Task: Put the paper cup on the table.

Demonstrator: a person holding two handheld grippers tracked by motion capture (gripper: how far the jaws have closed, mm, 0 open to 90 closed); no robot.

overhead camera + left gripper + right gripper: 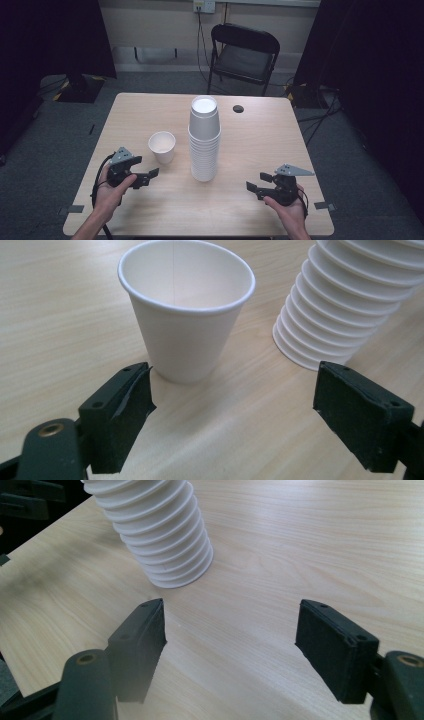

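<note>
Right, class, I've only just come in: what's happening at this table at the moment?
A person sits at a wooden table with a set of tongs in each hand. The left tongs are open and face a single upright paper cup. The right tongs are open too, pointing toward a tall upside-down stack of cups. Nothing is gripped yet; both hands rest near the table's near edge.

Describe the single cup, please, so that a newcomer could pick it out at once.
On the light wooden table, find the tall stack of white cups near the middle. The single cup stands just left of it, apart. It alone is upright and open-mouthed; the stack is upside down.
</note>
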